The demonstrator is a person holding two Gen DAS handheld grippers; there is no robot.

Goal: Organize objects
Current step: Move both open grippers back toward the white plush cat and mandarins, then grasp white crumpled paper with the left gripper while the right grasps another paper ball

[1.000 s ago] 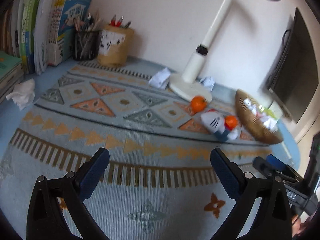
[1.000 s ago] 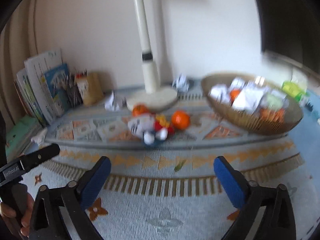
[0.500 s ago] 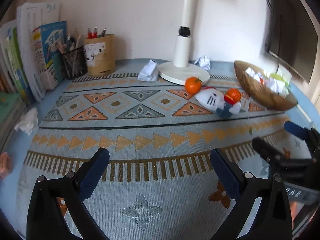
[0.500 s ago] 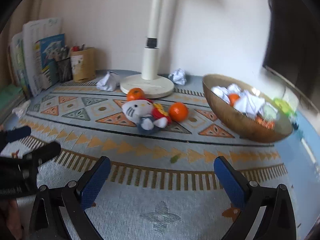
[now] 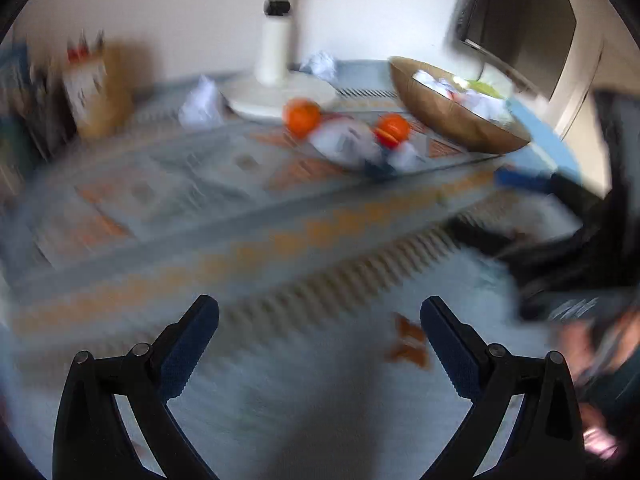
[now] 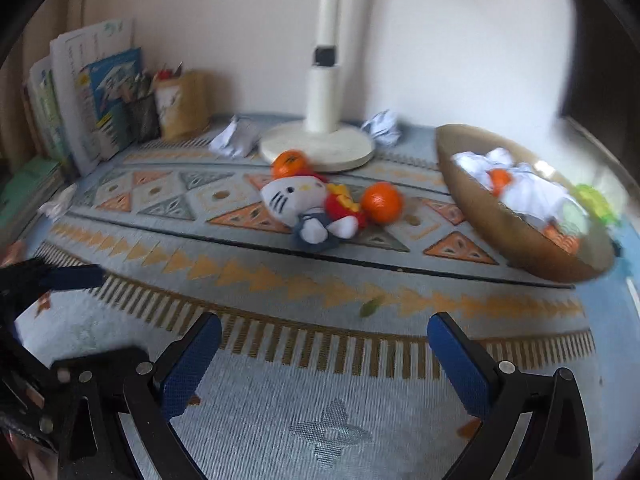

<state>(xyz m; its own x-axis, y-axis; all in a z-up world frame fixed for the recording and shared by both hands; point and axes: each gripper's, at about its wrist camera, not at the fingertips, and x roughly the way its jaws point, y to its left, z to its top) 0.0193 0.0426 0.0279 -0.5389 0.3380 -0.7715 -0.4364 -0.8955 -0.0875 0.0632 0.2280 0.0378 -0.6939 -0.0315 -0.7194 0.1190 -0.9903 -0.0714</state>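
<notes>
A white cat plush toy (image 6: 308, 210) lies on the patterned mat (image 6: 320, 360) between two oranges (image 6: 382, 202) (image 6: 289, 162), in front of the lamp base (image 6: 318, 148). A wooden bowl (image 6: 500, 220) at the right holds crumpled paper and oranges. Crumpled paper balls (image 6: 236, 140) (image 6: 382, 130) lie beside the lamp. My right gripper (image 6: 324, 360) is open and empty, low over the mat's near part. My left gripper (image 5: 320, 344) is open and empty; its view is blurred and shows the plush (image 5: 348, 146), the oranges (image 5: 302, 116) and the bowl (image 5: 452, 116).
Books (image 6: 92, 100) and pen holders (image 6: 180, 104) stand at the back left. A tissue (image 6: 58, 204) lies at the left mat edge. A dark monitor (image 5: 516, 36) stands at the back right. The left gripper shows at the right wrist view's left edge (image 6: 52, 280).
Both grippers have moved closer to the plush and oranges. The left wrist view has swung right and is now blurred. Both stay open and empty.
</notes>
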